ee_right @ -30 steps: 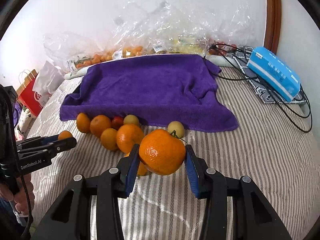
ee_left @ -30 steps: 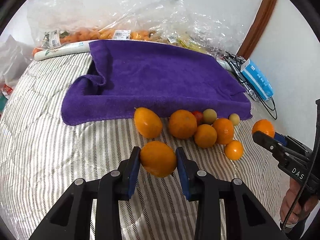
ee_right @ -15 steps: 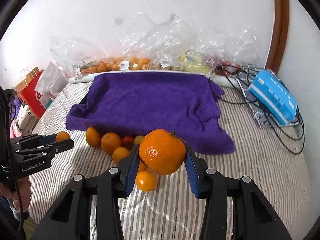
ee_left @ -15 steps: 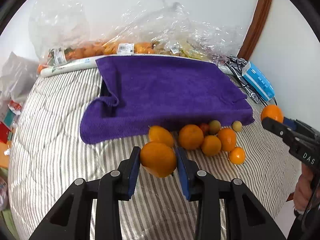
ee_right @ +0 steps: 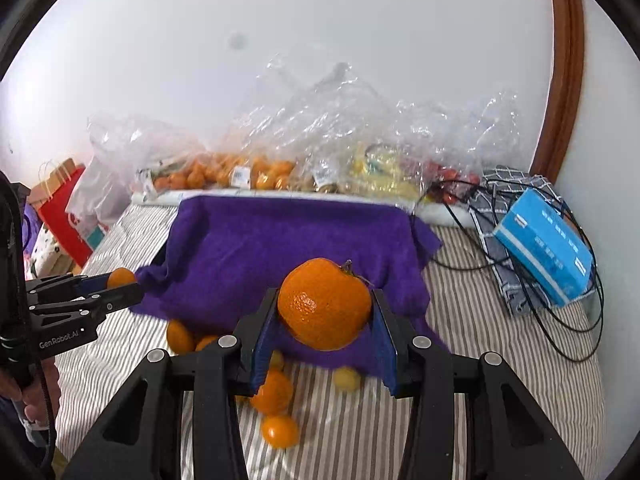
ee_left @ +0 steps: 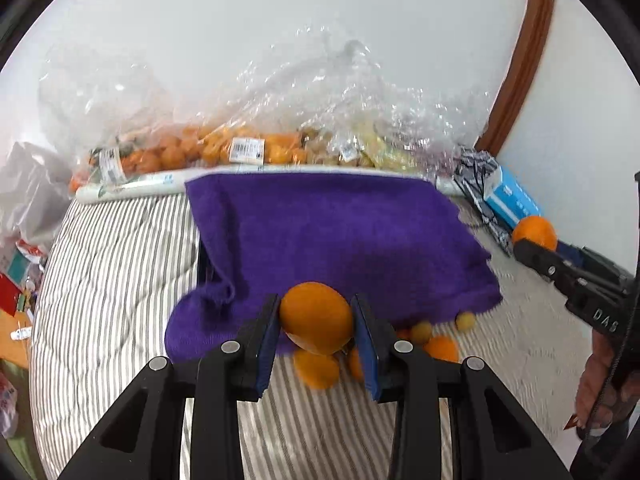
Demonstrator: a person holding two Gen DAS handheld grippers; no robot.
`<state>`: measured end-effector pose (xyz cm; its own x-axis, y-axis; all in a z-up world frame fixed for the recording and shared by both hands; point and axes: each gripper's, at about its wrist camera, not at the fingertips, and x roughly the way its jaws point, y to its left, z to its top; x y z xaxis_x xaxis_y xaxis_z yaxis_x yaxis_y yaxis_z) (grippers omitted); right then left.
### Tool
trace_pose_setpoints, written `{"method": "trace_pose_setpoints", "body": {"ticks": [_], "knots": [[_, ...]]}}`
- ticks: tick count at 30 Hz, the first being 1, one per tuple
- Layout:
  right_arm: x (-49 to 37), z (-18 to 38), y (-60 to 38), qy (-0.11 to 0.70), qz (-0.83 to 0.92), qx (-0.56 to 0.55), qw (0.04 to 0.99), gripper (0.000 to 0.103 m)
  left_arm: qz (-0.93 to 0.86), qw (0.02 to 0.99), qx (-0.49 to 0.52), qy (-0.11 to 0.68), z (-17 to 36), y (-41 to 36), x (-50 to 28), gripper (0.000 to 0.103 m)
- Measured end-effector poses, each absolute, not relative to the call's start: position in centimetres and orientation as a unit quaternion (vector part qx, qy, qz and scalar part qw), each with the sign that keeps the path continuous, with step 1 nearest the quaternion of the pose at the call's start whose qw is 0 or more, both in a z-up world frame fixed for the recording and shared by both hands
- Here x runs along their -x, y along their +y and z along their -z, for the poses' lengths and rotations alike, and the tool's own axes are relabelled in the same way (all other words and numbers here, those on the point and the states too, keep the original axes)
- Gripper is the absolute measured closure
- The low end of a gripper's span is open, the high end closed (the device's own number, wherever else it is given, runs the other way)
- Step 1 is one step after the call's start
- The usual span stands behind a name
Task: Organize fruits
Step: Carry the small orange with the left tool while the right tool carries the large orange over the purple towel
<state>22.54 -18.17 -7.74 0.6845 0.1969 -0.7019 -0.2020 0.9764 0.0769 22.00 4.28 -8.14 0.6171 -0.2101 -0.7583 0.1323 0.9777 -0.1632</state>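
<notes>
While each hand-held gripper is clamped on fruit, the left hand-held gripper (ee_left: 316, 330) on a small orange (ee_left: 316, 318) and the right hand-held gripper (ee_right: 324, 320) on a larger orange (ee_right: 324, 304), carry both level to the purple towel (ee_left: 332, 236) just ahead, clear of the loose fruit (ee_right: 274, 396) below.

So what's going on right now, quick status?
Left gripper shut on a small orange. Right gripper shut on a bigger orange. Both held above the loose fruit, facing the purple towel. Nothing between.

Home bedroom, striped quilted bed (ee_right: 500, 360), shopping bags (ee_right: 60, 204) beside it, wooden door frame (ee_right: 566, 60)
</notes>
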Motion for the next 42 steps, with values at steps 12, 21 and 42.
{"method": "trace_pose_setpoints", "body": {"ticks": [12,21,42], "knots": [[-28.6,7.9,-18.8,0.368,-0.087,-0.017,0.925,0.059,0.106,0.898,0.045,0.424,7.1,3.2,-29.0,0.069],[-32.6,10.5,-19.0,0.382,-0.083,-0.018,0.92,0.059,0.105,0.893,0.042,0.435,9.5,2.1,-32.9,0.069],[-35.8,16.7,-17.8,0.428,-0.098,0.0,0.898,0.059,0.089,0.873,0.058,0.476,15.4,3.1,-35.4,0.069]]}}
